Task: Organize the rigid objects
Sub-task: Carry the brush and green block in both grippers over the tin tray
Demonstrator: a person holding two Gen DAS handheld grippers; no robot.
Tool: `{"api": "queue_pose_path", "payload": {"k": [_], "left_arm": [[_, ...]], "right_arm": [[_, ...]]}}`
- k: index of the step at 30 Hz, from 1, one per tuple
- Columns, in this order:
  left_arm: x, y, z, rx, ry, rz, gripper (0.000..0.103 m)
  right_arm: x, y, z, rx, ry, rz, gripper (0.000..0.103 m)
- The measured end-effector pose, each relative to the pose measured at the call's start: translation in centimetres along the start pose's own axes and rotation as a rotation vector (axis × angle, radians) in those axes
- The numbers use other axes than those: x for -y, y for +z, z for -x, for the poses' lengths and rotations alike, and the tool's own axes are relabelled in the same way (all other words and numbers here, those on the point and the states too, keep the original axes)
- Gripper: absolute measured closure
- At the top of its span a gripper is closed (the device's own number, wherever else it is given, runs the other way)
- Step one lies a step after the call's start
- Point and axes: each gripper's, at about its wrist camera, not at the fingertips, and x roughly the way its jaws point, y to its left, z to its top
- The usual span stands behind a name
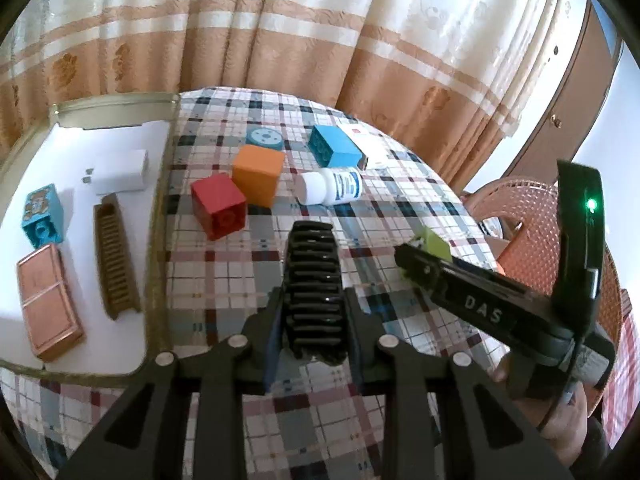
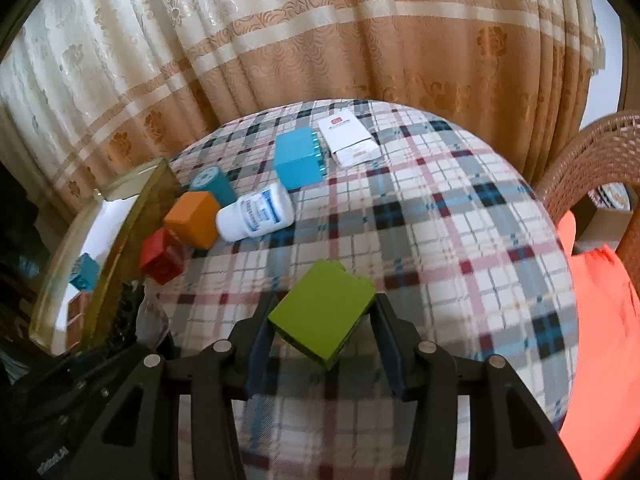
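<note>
I see the table (image 1: 280,280) under a plaid cloth, and I take the white tray (image 1: 120,360) with the gilt rim on its left side as my landmark. Inside the tray lie a white box (image 1: 122,172), a copper-coloured flat case (image 1: 48,300), a brown comb (image 1: 114,256) and a blue toy block (image 1: 42,216).

Just right of the tray sit a red block (image 1: 218,206) and an orange block (image 1: 258,176), touching each other. Farther right of the tray lie a blue block (image 1: 334,146), a white pill bottle (image 1: 330,186) on its side, and a white card box (image 2: 350,140) at the far edge. A blue cylinder (image 1: 264,138) stands behind the orange block.

My left hand-held gripper (image 1: 314,332) is clamped on a black ribbed comb (image 1: 314,280), held off the cloth just right of the tray. My right hand-held gripper (image 2: 320,328) grips a green block (image 2: 322,312) between its pads, lifted and tilted, well right of the tray.
</note>
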Motion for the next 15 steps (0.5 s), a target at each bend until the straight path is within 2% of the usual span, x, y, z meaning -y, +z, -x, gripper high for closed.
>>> {"api": "queue_pose_path", "payload": {"k": [9, 15], "left_arm": [[0.2, -0.8, 2.3, 0.031, 0.009, -0.047, 0.077], [-0.7, -0.7, 4.1, 0.067, 0.018, -0.037, 0.077]], "right_arm": [[-2.6, -1.3, 1.8, 0.011, 0.052, 0.010, 0.053], [-4.5, -1.1, 2.7, 0.023, 0.091, 0.026, 0.052]]}}
